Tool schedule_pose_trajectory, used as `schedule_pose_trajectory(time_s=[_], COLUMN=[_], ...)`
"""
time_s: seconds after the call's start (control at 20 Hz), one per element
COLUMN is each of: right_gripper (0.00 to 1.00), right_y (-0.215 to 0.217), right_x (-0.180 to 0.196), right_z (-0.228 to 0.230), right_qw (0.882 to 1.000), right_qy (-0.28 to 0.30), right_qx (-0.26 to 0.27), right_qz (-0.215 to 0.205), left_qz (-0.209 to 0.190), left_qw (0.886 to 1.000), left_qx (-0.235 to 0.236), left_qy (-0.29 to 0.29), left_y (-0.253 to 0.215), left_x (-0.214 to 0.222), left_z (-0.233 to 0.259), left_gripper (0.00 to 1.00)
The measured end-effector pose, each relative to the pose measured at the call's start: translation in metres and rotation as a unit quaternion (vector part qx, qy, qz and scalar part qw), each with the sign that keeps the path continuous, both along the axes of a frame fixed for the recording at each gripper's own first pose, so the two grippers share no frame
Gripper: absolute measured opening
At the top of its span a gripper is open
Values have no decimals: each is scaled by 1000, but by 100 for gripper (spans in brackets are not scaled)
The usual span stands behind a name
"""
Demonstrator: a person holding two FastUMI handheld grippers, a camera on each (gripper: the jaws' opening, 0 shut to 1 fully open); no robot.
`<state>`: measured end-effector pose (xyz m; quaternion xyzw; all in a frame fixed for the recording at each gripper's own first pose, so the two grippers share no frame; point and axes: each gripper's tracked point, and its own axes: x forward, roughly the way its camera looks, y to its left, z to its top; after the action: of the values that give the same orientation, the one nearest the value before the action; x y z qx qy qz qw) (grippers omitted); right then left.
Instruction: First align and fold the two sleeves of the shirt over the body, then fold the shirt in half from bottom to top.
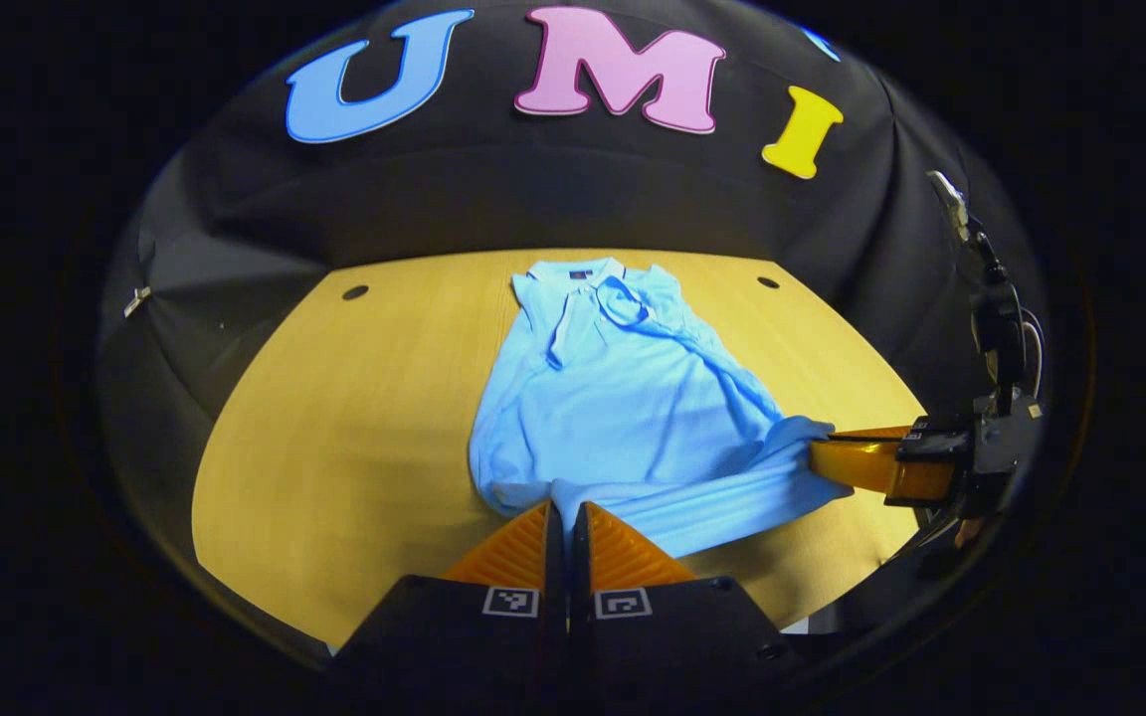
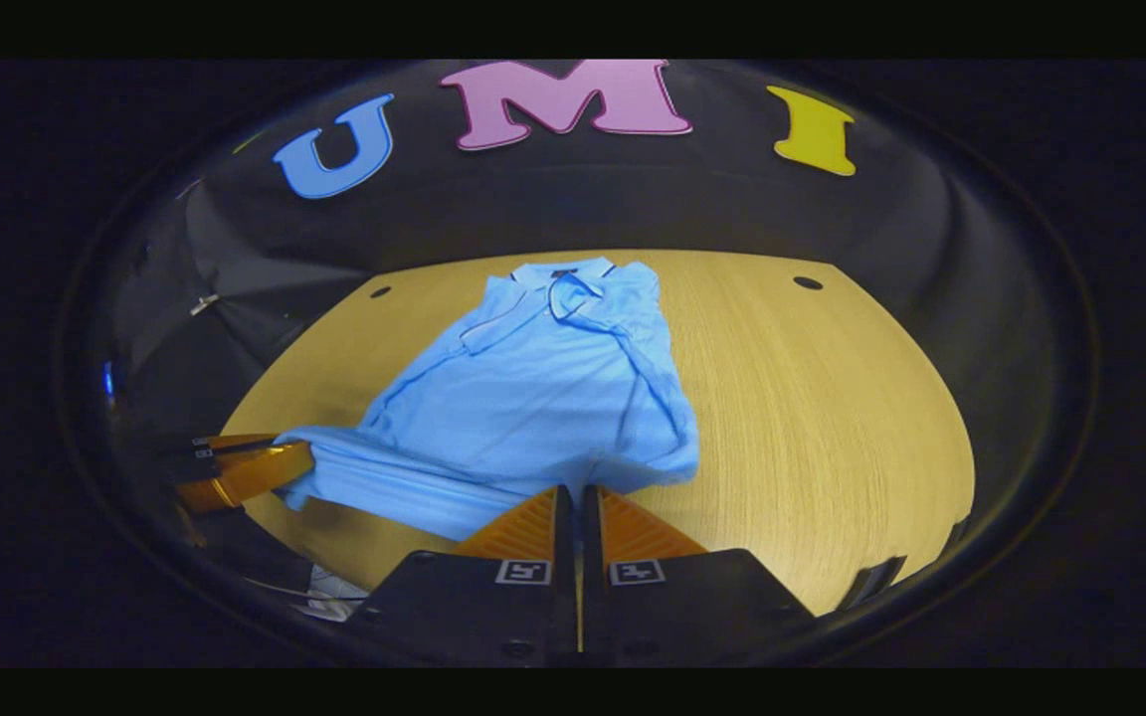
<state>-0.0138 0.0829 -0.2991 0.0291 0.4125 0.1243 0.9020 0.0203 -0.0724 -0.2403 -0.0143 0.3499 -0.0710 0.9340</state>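
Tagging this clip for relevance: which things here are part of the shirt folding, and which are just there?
Part of the job:
- shirt, sleeves already folded over the body
- left hand-held gripper, shut on the shirt's hem
- right hand-held gripper, shut on the hem at the other corner

Just there:
- table
- two dark holes in the table, such as this one

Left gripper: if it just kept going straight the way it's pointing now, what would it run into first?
The blue shirt. The left gripper is already shut on its bottom hem, so pushing straight ahead would likely bunch the body up toward the collar on the wooden table, though depth is hard to judge.
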Motion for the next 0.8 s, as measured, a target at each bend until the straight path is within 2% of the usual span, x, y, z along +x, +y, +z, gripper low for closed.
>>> schedule_pose_trajectory(time_s=[0.05,0.1,0.2,0.25,0.4,0.45,0.5,0.55,0.65,0.7,0.8], right_gripper=[6,7,6,1,9,6,12,12,1,6,6], right_y=[0,1,2,3,12,14,16,16,16,16,15], right_x=[13,25,50,62,97,108,120,134,163,175,200], right_z=[8,15,29,33,43,45,49,51,59,63,68], right_qw=[1000,1000,999,999,998,998,998,997,996,996,995], right_qy=[-8,-16,-30,-35,-51,-58,-64,-70,-83,-88,-97], right_qx=[4,8,14,15,18,18,18,20,28,31,37], right_qz=[-2,-4,-6,-2,12,16,18,19,16,15,13], left_qz=[2,5,14,18,32,35,37,40,46,48,49], left_qw=[1000,1000,1000,1000,999,998,998,998,997,997,996], left_qx=[-5,-10,-9,-8,1,0,-2,-4,-7,-8,-7], left_qy=[-4,-6,-12,-20,-39,-46,-51,-55,-60,-65,-72], left_y=[0,0,3,3,7,6,6,6,9,10,10], left_x=[6,13,30,41,75,88,101,113,141,154,180], left_z=[7,14,29,37,55,59,64,66,70,73,76], left_gripper=[6,6,6,6,6,6,6,6,6,6,6])
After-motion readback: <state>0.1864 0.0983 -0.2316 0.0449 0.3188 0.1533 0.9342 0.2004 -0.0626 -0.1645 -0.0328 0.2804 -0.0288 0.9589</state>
